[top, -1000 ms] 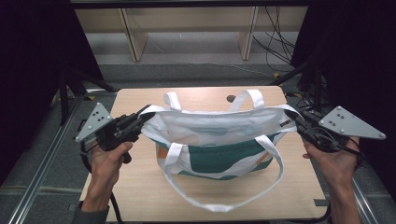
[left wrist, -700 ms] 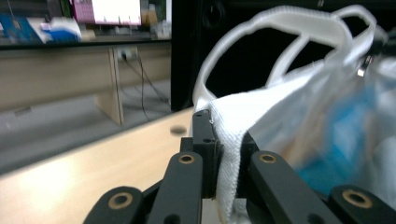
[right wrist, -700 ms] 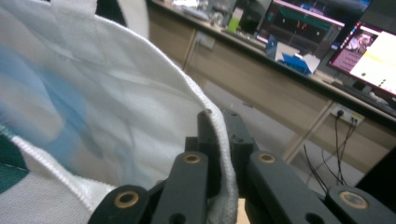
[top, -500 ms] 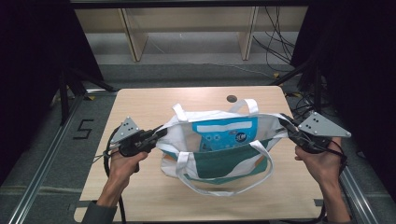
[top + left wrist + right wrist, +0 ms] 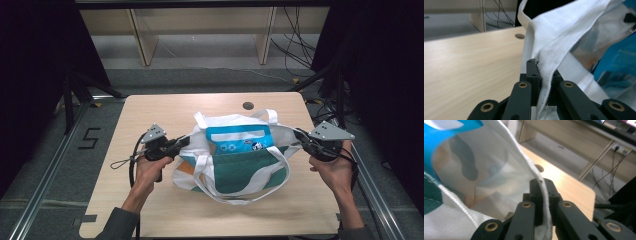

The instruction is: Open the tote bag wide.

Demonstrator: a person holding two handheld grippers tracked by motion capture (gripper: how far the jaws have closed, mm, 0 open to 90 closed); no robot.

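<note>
Meanwhile, a person is holding a tote bag (image 5: 235, 155) stretched between two grippers over the table (image 5: 150, 110), and the step in hand appears to be setting the bag down with its mouth spread wide. The bag is sitting near the table's middle, its white handles (image 5: 240, 192) drooping toward the near edge and a blue packet (image 5: 240, 139) showing inside the opening. The left gripper (image 5: 182, 142) is pinching the bag's left rim: in the left gripper view its jaws are standing nearly closed, with the hemmed white edge (image 5: 549, 72) running up between them. The right gripper (image 5: 299, 136) is doing the same on the opposite rim, its jaws all but shut on the stitched hem (image 5: 541, 187) in the right gripper view. Both hands are gripping from the sides, pulling the cloth taut. Next, judging by this pose, the person is likely needing to keep the tension even, settling the bag flat before either clamp lets go.
</note>
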